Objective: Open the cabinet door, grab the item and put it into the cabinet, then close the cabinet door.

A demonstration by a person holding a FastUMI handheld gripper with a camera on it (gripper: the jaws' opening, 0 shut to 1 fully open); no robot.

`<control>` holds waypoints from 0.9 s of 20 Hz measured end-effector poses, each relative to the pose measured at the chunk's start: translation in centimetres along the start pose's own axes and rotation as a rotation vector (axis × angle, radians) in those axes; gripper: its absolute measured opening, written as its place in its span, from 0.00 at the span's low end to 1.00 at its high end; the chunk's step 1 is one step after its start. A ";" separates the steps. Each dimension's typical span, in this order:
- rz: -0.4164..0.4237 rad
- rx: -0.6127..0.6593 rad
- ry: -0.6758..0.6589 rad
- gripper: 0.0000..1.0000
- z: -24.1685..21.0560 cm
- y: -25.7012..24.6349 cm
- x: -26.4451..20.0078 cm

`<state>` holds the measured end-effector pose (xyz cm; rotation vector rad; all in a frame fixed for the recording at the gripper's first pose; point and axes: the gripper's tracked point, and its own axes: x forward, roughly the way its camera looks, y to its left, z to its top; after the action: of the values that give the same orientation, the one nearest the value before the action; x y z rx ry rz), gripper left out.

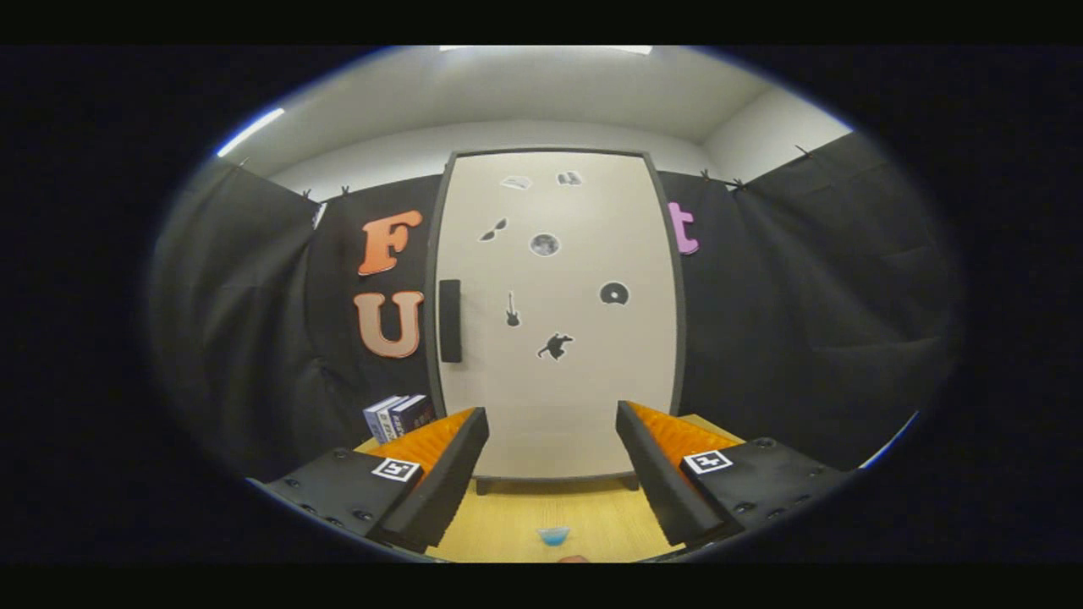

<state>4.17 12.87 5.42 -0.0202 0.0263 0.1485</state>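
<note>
Gripper (552,474) fingers spread wide, nothing between them, lower centre of frame. Cabinet door (554,313) is closed, straight ahead beyond the fingers, filling centre frame, decorated with small stickers. Its dark handle (450,320) is a vertical bar on the door's left edge, centre-left of frame, so up and left of the fingers; the long axis runs up-down. The likely first move is toward that handle. A small blue item (553,534) lies on the wooden table (516,520) bottom centre, low between the fingers. Books (398,417) stand left of the cabinet.

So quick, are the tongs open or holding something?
Tongs: open, holding nothing, spread wide facing the shut white cabinet door, above a small blue item on the wooden table.
</note>
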 end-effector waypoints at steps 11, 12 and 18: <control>-0.013 -0.005 0.010 0.97 4.5 8.0 12.2; -0.015 -0.014 0.018 0.97 4.6 8.5 13.2; -0.054 -0.064 0.062 0.98 3.7 9.7 18.4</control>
<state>21.07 25.23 8.42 -0.0892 0.0832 0.0951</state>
